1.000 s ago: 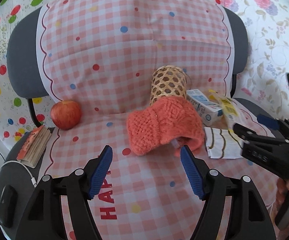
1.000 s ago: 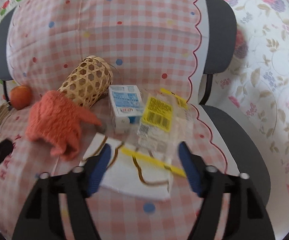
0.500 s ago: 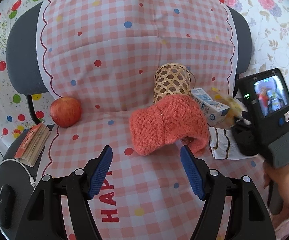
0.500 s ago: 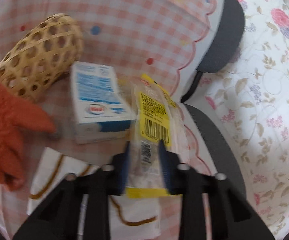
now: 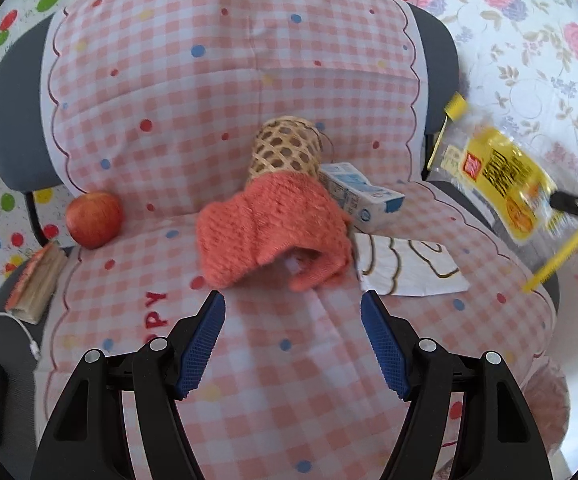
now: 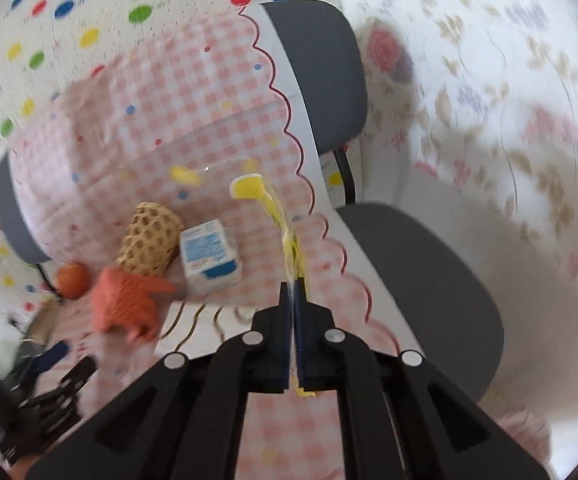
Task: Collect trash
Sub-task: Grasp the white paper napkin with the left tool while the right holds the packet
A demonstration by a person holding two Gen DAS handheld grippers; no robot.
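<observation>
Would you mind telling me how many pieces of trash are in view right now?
3: a yellow wrapper held aloft by the right gripper, a milk carton beside the basket, a paper napkin on the seat. More may be hidden.

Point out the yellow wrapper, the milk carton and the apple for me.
yellow wrapper (image 5: 501, 176), left wrist view, on its printed yellow face.
milk carton (image 5: 363, 196), left wrist view, on its side panel.
apple (image 5: 95, 220), left wrist view, on its red skin.

The left tongs (image 5: 293, 320) hang low with blue-padded fingers (image 5: 199, 344) spread wide, holding nothing. The right tongs (image 6: 293, 288) are raised, pinched tight on a yellow wrapper (image 6: 289, 236).
</observation>
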